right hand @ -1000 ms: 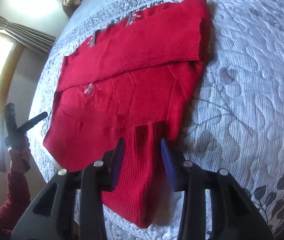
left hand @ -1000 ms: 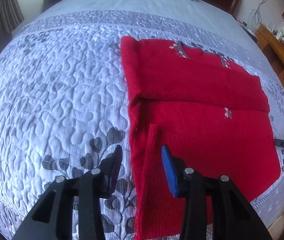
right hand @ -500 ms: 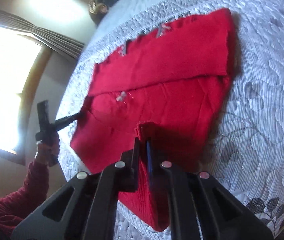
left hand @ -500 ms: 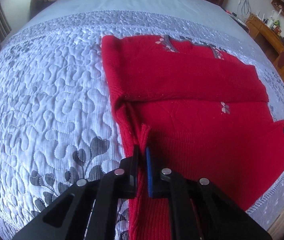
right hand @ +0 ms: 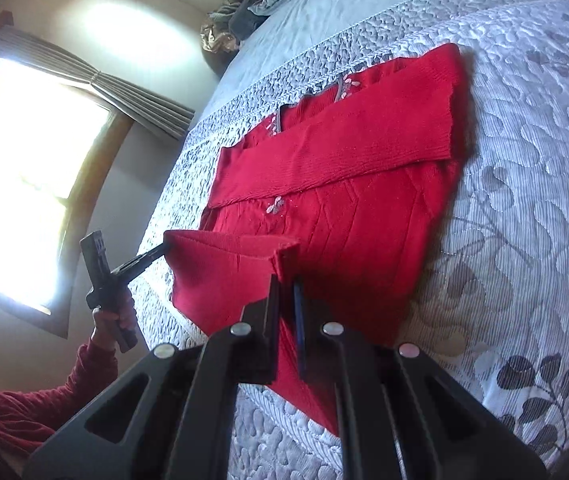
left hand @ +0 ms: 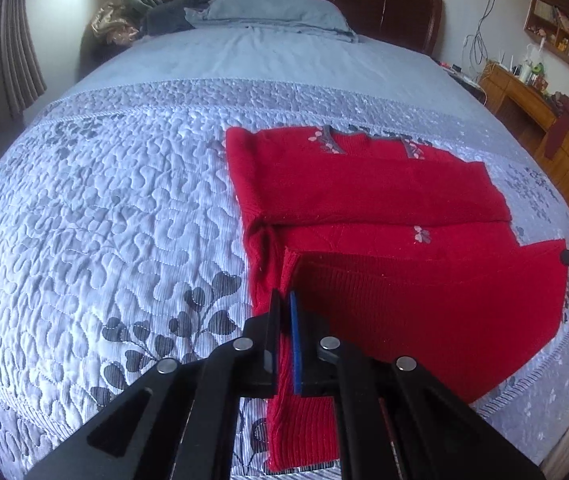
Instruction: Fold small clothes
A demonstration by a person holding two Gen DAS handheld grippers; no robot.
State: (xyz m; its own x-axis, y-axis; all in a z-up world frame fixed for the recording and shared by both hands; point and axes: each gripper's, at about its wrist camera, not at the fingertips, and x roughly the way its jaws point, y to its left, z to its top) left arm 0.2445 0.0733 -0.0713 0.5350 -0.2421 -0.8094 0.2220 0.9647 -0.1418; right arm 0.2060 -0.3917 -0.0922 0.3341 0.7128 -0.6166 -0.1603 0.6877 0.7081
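Both grippers, left [left hand: 284, 320] and right [right hand: 286, 304], clamped red knit sweater [left hand: 364, 184] hem corners; soft, limp, likely sagging between holds.

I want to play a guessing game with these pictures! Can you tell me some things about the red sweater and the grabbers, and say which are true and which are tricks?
1. The red sweater lies on a quilted bedspread. True.
2. The left hand-held gripper is wide open. False: it is shut on the sweater's bottom edge.
3. The right hand-held gripper pinches the sweater too. True.
4. The bottom edge is lying flat on the bed. False: it is lifted, stretched between the two grippers.
5. A sleeve is folded across the sweater's chest. True.
6. The sweater is blue. False: it is red, with small flower decorations.
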